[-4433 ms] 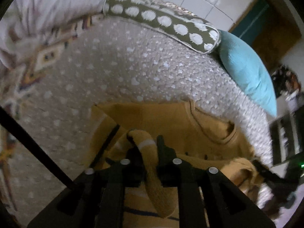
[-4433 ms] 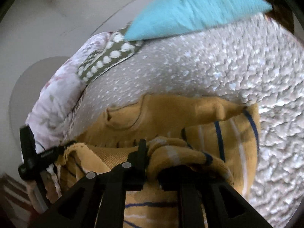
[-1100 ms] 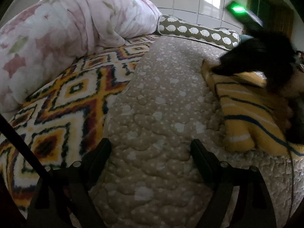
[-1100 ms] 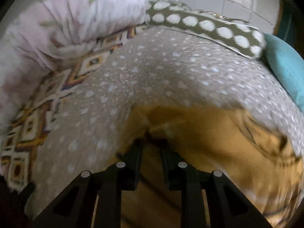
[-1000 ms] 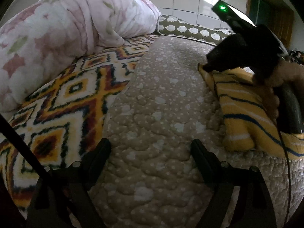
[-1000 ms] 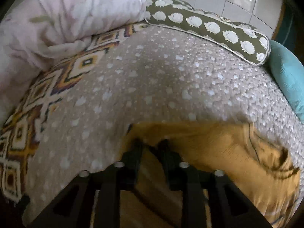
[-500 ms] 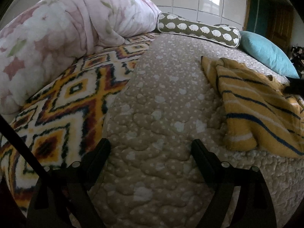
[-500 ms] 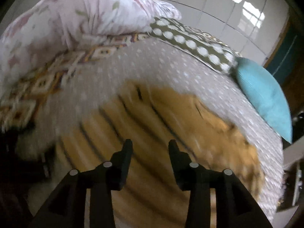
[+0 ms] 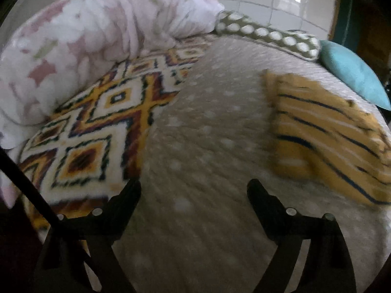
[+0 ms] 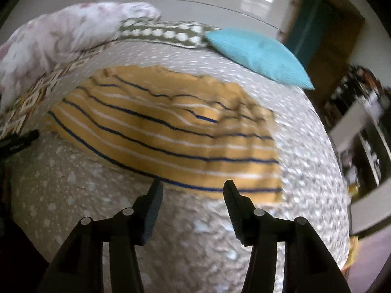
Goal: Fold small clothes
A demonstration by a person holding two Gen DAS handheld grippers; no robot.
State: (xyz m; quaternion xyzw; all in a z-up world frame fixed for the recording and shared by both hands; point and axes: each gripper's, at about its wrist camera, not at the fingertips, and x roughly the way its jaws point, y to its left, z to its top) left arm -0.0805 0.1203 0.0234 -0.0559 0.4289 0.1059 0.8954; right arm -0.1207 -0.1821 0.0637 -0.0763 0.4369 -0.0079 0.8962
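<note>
We note the right claw (image 10: 191,190) has let go and is opening, empty like the wide-open left claw (image 9: 193,190); the folded striped sweater (image 10: 171,131) now lies flat mid-bed (image 10: 97,195), fold apparently done.

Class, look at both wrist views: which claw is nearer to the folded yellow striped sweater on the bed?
Right. The right claw hangs open at the sweater's near edge, jaws opening, nothing between them. The left claw is off to its side, open over bare quilt.

Window light is reflecting off the glossy white tiled wall (image 9: 259,2). A teal wooden door (image 10: 310,26) is standing beyond the bed's beige dotted quilted cover (image 9: 207,146).
</note>
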